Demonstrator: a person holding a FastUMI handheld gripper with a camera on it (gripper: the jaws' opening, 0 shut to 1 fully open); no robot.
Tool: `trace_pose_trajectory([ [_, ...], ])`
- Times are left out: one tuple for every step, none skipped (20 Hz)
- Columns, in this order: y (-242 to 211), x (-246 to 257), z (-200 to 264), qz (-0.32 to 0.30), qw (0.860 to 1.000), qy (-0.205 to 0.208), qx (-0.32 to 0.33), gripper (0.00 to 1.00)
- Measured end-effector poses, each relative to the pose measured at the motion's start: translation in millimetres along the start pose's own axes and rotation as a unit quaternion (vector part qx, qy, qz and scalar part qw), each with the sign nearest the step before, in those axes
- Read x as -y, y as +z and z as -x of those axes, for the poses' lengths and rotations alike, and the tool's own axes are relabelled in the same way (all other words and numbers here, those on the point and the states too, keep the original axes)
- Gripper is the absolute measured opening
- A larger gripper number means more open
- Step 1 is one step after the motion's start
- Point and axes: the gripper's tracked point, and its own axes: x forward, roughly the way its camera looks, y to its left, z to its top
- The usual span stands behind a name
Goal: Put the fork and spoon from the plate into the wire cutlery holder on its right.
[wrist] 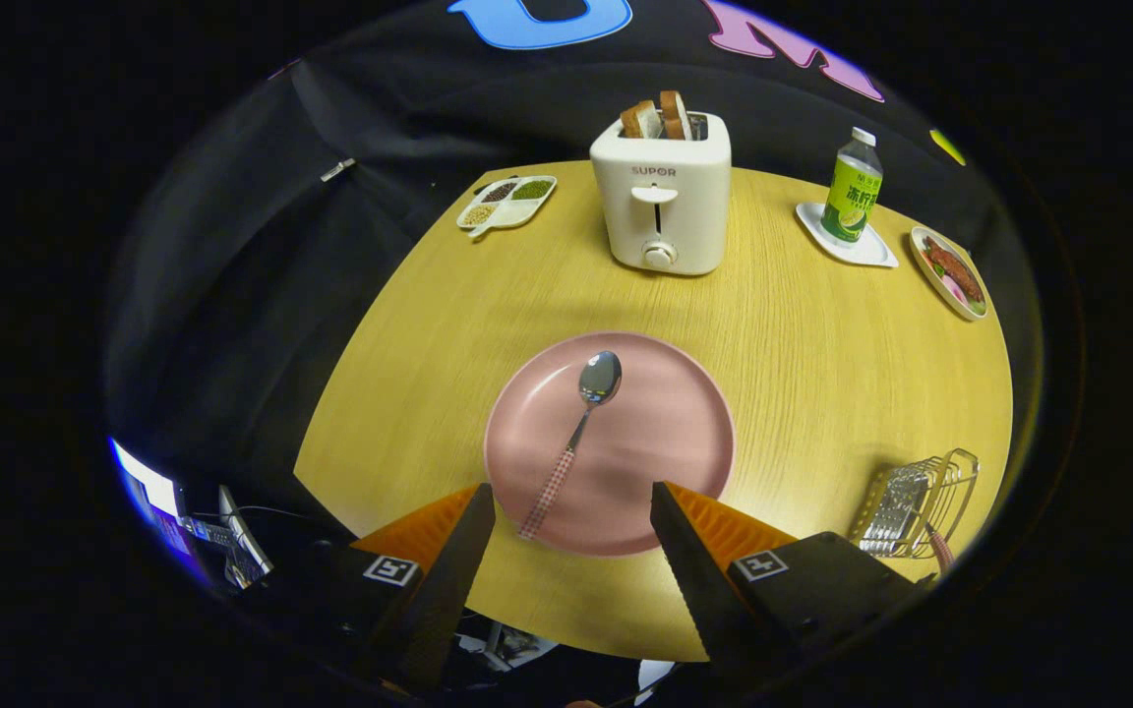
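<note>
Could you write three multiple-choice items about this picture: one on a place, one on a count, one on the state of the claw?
1. Where does the spoon lie?
A. On the pink plate
B. In the wire cutlery holder
C. Beside the toaster

2. How many bread slices stand in the toaster?
A. None
B. Two
C. Four

3. How is the claw?
A. Shut on the spoon
B. Shut on the bottle
C. Open

Answers: 1 A, the spoon lies across the plate. 2 B, two slices stick out on top. 3 C, its fingers stand apart at the plate's near edge, touching nothing.
</note>
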Motion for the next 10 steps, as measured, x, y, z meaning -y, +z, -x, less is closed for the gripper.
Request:
trace_pose_trajectory([
  [-2,-2,-10,-0.003,1.000,-0.004,-0.005,0.99],
  [-5,-2,-20,-0.004,1.000,-0.009,-0.012,0.99],
  [-8,-1,-28,-0.004,1.000,-0.014,-0.019,0.99],
  [-13,-1,-36,-0.005,0.999,-0.019,-0.028,1.00],
  [-17,0,-44,-0.004,0.999,-0.025,-0.036,0.99],
  [-20,3,-51,-0.005,0.999,-0.031,-0.042,1.00],
  [-19,6,-55,-0.004,0.998,-0.038,-0.045,1.00],
  [-22,8,-60,-0.005,0.998,-0.044,-0.050,0.99],
  [-25,7,-64,-0.009,0.997,-0.046,-0.056,0.99],
  [-27,6,-68,-0.012,0.997,-0.048,-0.060,1.00],
])
